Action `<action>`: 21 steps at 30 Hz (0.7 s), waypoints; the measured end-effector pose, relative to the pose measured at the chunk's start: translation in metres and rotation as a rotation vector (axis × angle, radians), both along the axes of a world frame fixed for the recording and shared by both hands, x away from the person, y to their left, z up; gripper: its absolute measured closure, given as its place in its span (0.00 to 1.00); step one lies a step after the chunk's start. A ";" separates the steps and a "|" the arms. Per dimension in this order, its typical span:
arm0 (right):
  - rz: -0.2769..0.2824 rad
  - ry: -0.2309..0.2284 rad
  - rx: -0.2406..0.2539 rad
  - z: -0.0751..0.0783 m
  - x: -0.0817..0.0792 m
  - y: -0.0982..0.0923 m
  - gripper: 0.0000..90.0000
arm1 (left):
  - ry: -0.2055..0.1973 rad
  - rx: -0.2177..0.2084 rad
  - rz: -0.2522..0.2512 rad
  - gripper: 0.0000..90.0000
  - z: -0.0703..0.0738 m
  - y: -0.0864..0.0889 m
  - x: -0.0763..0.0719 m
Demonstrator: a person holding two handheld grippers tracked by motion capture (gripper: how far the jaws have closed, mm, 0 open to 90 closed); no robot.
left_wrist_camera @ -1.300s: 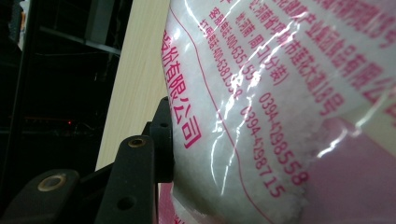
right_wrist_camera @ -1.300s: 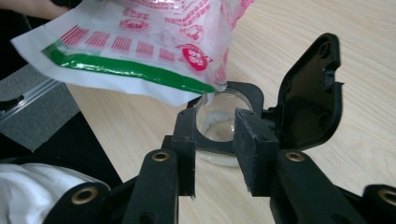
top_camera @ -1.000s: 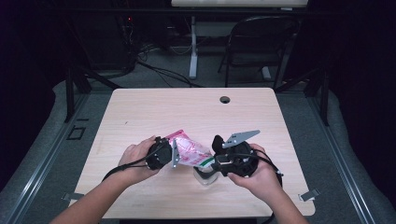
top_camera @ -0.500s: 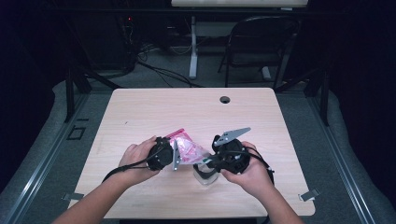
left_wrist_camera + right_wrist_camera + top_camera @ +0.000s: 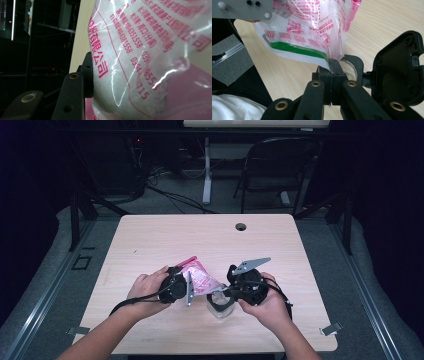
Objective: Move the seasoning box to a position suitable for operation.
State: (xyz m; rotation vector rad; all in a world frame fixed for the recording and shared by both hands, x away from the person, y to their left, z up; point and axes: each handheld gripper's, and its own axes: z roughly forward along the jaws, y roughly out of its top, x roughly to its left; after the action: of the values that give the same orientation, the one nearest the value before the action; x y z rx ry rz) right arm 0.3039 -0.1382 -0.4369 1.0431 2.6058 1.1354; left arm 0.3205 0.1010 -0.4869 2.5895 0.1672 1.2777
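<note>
A clear plastic bag (image 5: 201,278) with pink print, holding white granules, hangs just above the table between my two grippers. My left gripper (image 5: 194,285) grips its bulging body; one black pad (image 5: 88,75) presses into the bag (image 5: 150,50). My right gripper (image 5: 224,291) is shut on the bag's lower edge. Its jaws (image 5: 332,66) have just been closing and pinch the film of the bag (image 5: 312,27) beside a green strip. Below stands a small clear jar (image 5: 220,305), whose rim (image 5: 351,67) and open black lid (image 5: 399,75) lie right behind the jaws.
The light wooden table (image 5: 175,235) has a cable hole (image 5: 241,226) at the back. A folding chair (image 5: 280,165) and a desk leg stand beyond it in the dark. Both forearms come in from the front edge.
The right gripper has edged slightly left toward the bag. The left hand and the bag have kept still.
</note>
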 end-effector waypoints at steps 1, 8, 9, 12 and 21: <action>-0.001 0.001 0.003 -0.001 0.000 0.000 1.00 | -0.004 0.005 -0.004 0.68 0.000 0.000 0.000; -0.014 0.000 0.015 -0.005 0.000 -0.003 1.00 | -0.019 0.050 -0.008 0.68 0.001 -0.003 -0.002; -0.021 0.004 0.022 -0.006 0.001 -0.004 1.00 | -0.023 0.054 -0.009 0.68 0.001 -0.003 -0.002; -0.024 0.009 0.036 -0.008 0.003 -0.007 1.00 | -0.042 0.073 -0.009 0.68 0.002 -0.005 -0.002; -0.039 0.014 0.066 -0.013 0.004 -0.011 1.00 | -0.065 0.098 -0.020 0.68 0.005 -0.007 -0.004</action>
State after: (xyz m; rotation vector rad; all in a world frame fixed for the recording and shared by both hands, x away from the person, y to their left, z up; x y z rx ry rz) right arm 0.3077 -0.1494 -0.4498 1.1137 2.5632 1.2172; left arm 0.3166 0.0936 -0.4819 2.6194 0.0680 1.3944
